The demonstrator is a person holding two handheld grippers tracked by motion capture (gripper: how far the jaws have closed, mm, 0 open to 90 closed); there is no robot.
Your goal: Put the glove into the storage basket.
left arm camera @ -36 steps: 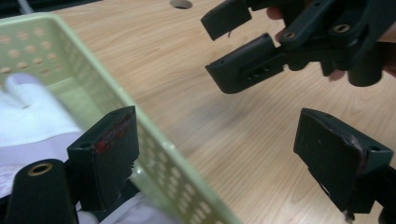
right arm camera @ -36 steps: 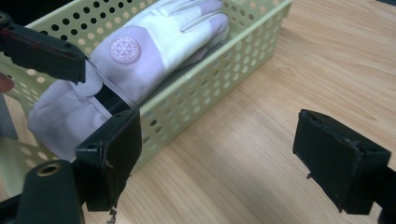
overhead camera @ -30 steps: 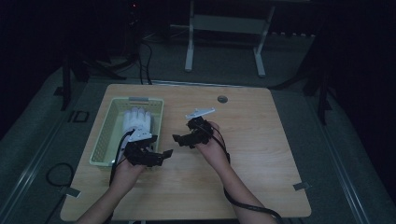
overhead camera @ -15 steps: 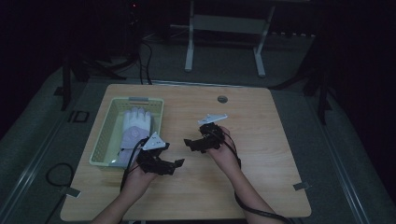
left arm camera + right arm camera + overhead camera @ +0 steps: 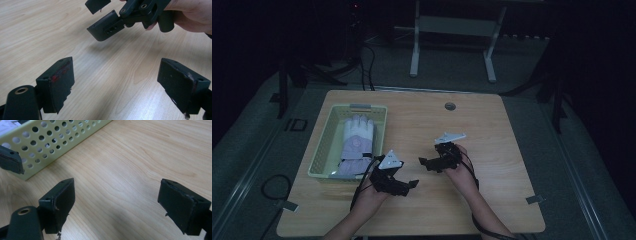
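Note:
A pale grey-white glove [image 5: 357, 142] lies flat inside a light green perforated basket [image 5: 319, 155] on the left of the wooden table [image 5: 492, 130]. My left gripper [image 5: 411, 185] hovers just right of the basket's near corner, its jaws open with bare wood between them [image 5: 120, 82]. My right gripper [image 5: 424, 162] sits a little farther back and to the right, pointing left, jaws open and empty [image 5: 117, 202]. The two grippers face each other closely; in the left gripper view the right gripper [image 5: 110, 17] hangs just ahead.
The basket's perforated wall [image 5: 50, 142] stands ahead and to the left of the right gripper. A round cable hole [image 5: 450, 106] sits at the table's far edge. Beyond the table stands a metal frame [image 5: 452, 30] on dark floor.
Both hands have drawn back toward the near edge and lower, away from the basket. The left gripper shifted rightward, close to the right one. Both sets of jaws stay open.

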